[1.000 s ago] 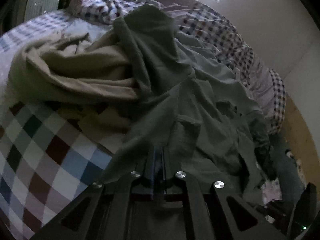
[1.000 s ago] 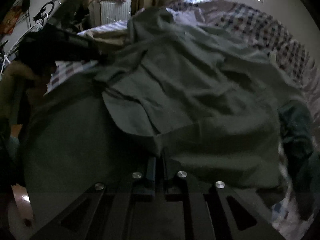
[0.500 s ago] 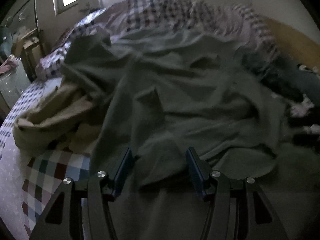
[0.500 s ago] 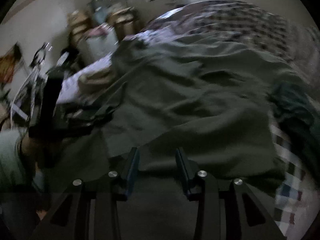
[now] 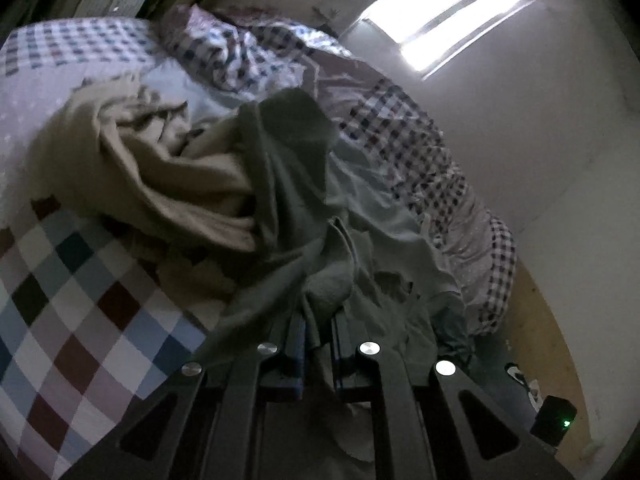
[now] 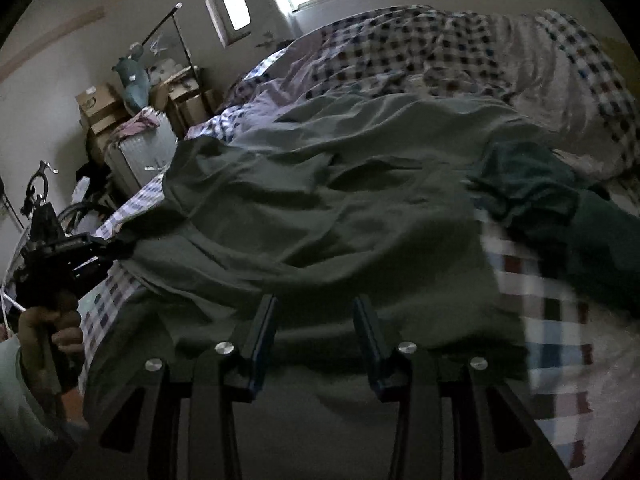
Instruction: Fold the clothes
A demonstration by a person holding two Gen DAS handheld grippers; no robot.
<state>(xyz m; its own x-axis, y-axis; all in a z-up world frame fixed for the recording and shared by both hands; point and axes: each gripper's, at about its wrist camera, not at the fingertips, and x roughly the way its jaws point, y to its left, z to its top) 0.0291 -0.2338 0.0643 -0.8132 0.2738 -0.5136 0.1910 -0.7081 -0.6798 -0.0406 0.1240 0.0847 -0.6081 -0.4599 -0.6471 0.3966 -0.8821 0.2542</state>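
Note:
A large grey-green garment [image 6: 340,208] lies spread over the bed. In the left wrist view it [image 5: 288,168] runs in a bunched ridge up from my fingers. My left gripper [image 5: 318,316] has its jaws closing, and a fold of this green cloth is pinched tight between them. It also shows at the left of the right wrist view, where the left gripper [image 6: 116,242], held by a hand [image 6: 48,328], grips the garment's edge. My right gripper [image 6: 314,312] stands open over the near hem. Cloth lies between its fingers [image 6: 264,332], but they do not press on it.
A crumpled beige garment [image 5: 140,176] lies left of the green one on the checked bedspread [image 5: 60,280]. A dark teal garment [image 6: 540,200] sits to the right. A rumpled checked quilt [image 6: 440,52] fills the far side. Boxes and clutter [image 6: 120,120] stand by the wall.
Both grippers started shut on the green cloth. The left opened wide half a second ago and has shut again on a bunched fold. The right opened and stays open.

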